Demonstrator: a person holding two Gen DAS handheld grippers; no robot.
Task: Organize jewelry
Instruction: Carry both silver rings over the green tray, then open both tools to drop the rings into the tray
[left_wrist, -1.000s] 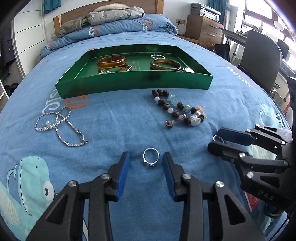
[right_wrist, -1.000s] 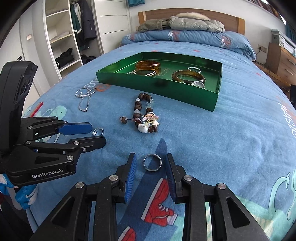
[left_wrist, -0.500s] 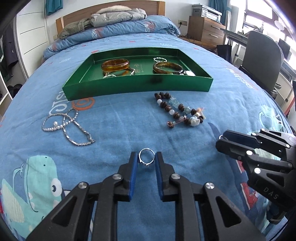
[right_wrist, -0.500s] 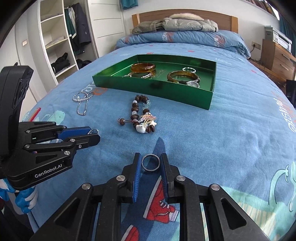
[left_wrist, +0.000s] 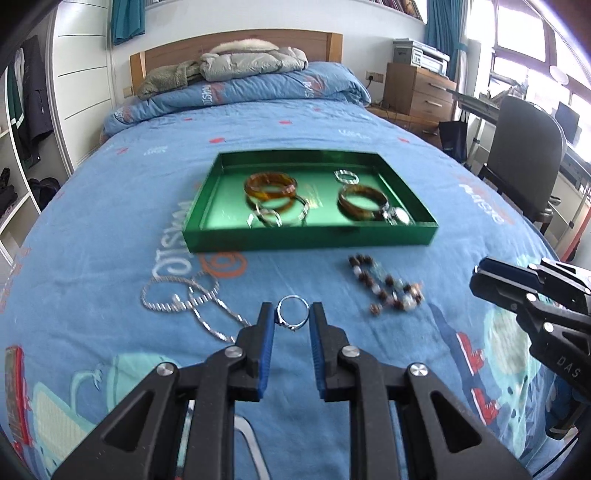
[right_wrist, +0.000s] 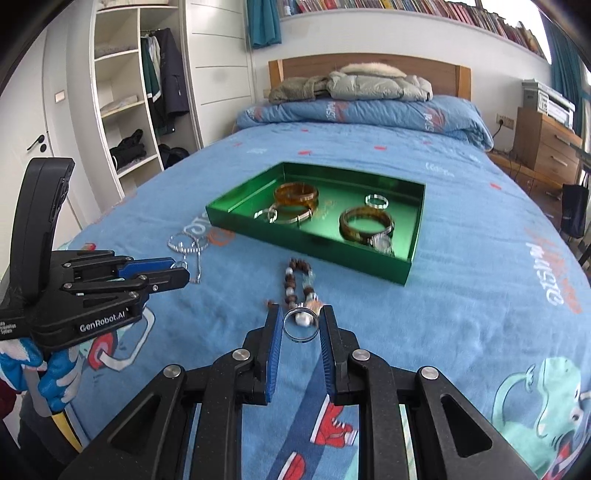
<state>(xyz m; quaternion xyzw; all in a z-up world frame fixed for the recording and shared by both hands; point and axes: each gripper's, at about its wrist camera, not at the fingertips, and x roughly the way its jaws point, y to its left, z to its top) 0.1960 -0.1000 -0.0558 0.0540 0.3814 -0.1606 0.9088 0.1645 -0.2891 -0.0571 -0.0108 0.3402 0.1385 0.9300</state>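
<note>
Fingers of the left gripper (left_wrist: 292, 319) are clenched on a set ring (left_wrist: 292, 313); those of the right gripper (right_wrist: 301, 325) are clenched on a plain ring (right_wrist: 300, 325). Both rings are held above the bed (right_wrist: 461, 295). Carrying is in hand; next, each must be brought over the tray (left_wrist: 306, 242) and released.

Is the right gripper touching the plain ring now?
Touching. The right wrist view shows the plain ring pinched between both blue fingers of the right gripper, lifted above the bedspread.
</note>
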